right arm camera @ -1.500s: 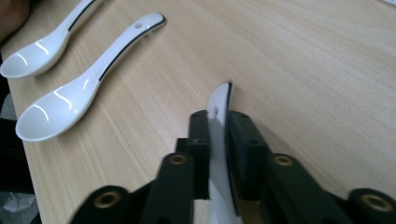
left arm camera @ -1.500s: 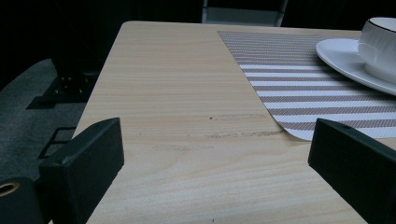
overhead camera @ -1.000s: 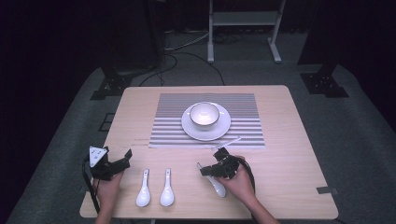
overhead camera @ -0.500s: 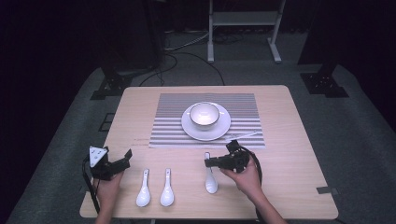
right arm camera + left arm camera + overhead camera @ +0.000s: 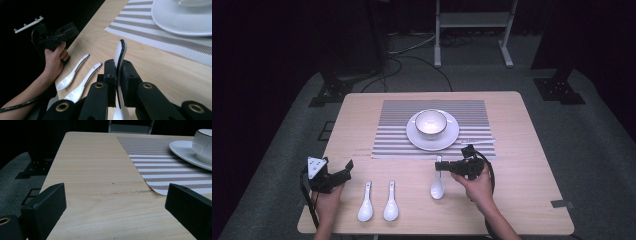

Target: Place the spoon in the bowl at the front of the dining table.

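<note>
My right gripper (image 5: 441, 165) is shut on the handle of a white spoon (image 5: 437, 188), in front of the striped placemat (image 5: 399, 134). In the right gripper view the spoon (image 5: 120, 57) stands on edge between the shut jaws of my right gripper (image 5: 117, 68), handle tip forward. Two more white spoons (image 5: 365, 207) (image 5: 390, 205) lie side by side near the front edge. My left gripper (image 5: 346, 168) rests at the front left, open with nothing in it. In its own view my left gripper (image 5: 116, 195) has its jaws wide apart over bare wood.
A white bowl (image 5: 430, 123) sits on a white plate (image 5: 447, 139) in the middle of the placemat. The wooden table (image 5: 522, 150) stands on grey carpet, with dark stands and cables beyond its far edge. The two loose spoons (image 5: 72, 72) (image 5: 83, 83) lie between the hands.
My right gripper has moved a little right and away from the front edge, carrying the spoon; the handle now points toward the placemat. The left gripper has stayed put.
</note>
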`<state>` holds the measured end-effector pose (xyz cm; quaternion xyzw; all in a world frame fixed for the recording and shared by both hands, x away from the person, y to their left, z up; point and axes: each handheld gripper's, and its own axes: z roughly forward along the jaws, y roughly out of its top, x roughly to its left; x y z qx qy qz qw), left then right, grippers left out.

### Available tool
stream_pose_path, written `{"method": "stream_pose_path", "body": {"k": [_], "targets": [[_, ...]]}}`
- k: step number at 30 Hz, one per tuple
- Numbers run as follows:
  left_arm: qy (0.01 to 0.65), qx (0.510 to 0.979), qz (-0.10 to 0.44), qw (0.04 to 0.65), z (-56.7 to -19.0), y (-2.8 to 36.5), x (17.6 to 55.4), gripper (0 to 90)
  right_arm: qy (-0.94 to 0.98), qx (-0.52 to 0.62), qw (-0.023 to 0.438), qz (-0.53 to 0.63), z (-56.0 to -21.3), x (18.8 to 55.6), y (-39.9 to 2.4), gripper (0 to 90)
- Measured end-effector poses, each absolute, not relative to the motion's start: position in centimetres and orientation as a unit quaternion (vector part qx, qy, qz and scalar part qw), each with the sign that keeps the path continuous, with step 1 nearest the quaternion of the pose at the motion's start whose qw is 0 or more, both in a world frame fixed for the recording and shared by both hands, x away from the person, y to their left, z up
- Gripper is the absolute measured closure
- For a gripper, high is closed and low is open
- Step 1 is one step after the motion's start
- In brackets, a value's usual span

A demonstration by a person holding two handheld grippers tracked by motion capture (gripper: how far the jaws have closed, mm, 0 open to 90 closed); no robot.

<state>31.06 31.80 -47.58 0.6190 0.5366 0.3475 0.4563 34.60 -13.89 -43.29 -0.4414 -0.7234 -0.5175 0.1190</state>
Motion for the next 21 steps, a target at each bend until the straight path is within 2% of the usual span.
{"method": "stream_pose_path", "body": {"k": [21], "targets": [[0.537, 0.618, 0.347, 0.457, -47.6, 31.8, 31.1, 2.2, -0.711, -0.459, 0.086, -0.525, -41.7, 37.0, -13.6, 83.7]]}}
